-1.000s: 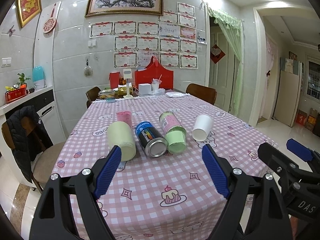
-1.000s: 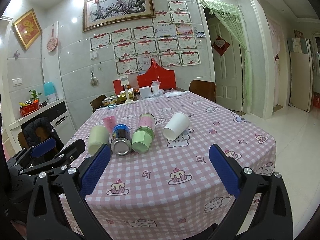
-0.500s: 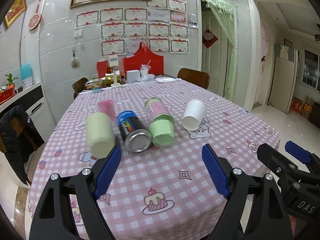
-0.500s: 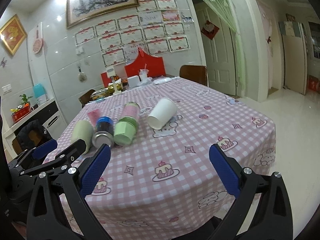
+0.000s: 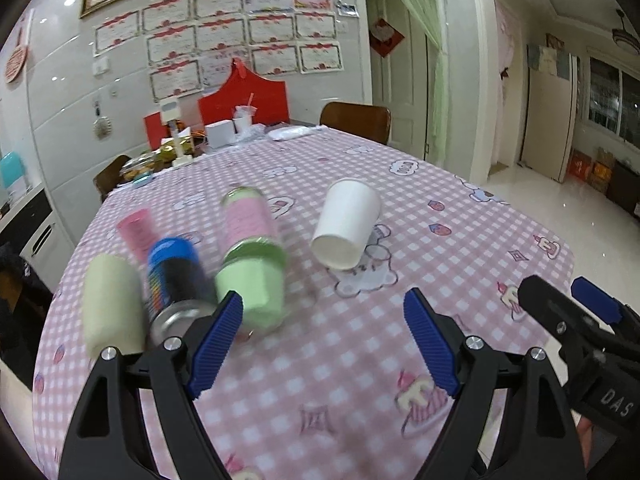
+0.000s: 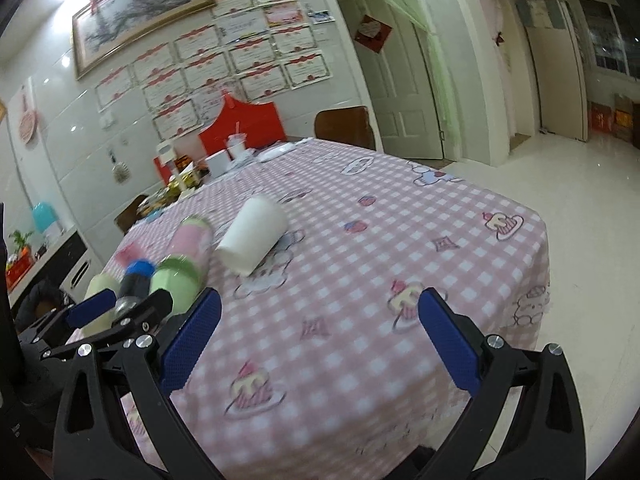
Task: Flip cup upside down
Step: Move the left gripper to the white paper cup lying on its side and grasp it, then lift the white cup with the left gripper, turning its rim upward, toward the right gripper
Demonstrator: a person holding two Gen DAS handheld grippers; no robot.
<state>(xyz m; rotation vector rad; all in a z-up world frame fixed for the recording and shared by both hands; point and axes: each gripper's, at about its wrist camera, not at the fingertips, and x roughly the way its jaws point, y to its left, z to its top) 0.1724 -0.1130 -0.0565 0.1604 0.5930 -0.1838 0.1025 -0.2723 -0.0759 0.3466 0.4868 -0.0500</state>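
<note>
Approach step; nothing grasped yet. White paper cup (image 5: 347, 225) lies on its side on the bench (image 5: 460, 248), on the pink checked cloth, its closed base toward the cameras and its mouth facing away, a little apart from the row of other containers.

Left gripper (image 5: 323, 340): fingers wide, empty, aimed between the cup and the jar. Right gripper (image 6: 318, 336): fingers wide, empty, over bare cloth nearer the bench edge, the cup ahead and to its left.

Next move, as I judge it: one gripper closes in on the cup wall, pinches lightly (thin paper, likely to crush), lifts, turns it mouth-down and sets it on the cloth.

Nearby, all lying down: green-lidded jar with pink label (image 5: 252, 256) just beside the cup, blue spray can (image 5: 178, 280), pale cream cylinder (image 5: 112, 304), pink cup (image 5: 136, 226) behind. The jar crowds the cup's left side; the right side looks freer. Frames blurred near the cans.
</note>
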